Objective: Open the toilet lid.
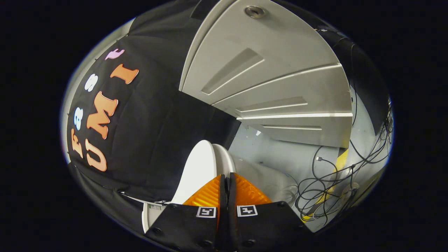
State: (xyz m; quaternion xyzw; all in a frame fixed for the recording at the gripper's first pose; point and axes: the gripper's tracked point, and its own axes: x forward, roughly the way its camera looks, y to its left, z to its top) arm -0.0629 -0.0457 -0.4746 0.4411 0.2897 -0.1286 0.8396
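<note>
The white toilet lid (196, 169) rises just beyond my fingertips, showing one broad smooth face and a rounded edge. A second, thinner white rim (225, 158) lies close against it on the right, with a narrow seam between the two. My gripper (226, 175) is shut, its two fingers pressed together with nothing between them. The tips sit right at the foot of the thinner rim; I cannot tell whether they touch it. The whole scene looks tilted from the gripper's angle.
A grey panelled door or wall (273, 73) with a round metal fitting (254, 11) stands beyond the toilet. Loose black cables (329, 185) and a yellow-and-black tape strip (341, 162) lie on the grey floor to the right. Black booth cloth (147, 133) hangs on the left.
</note>
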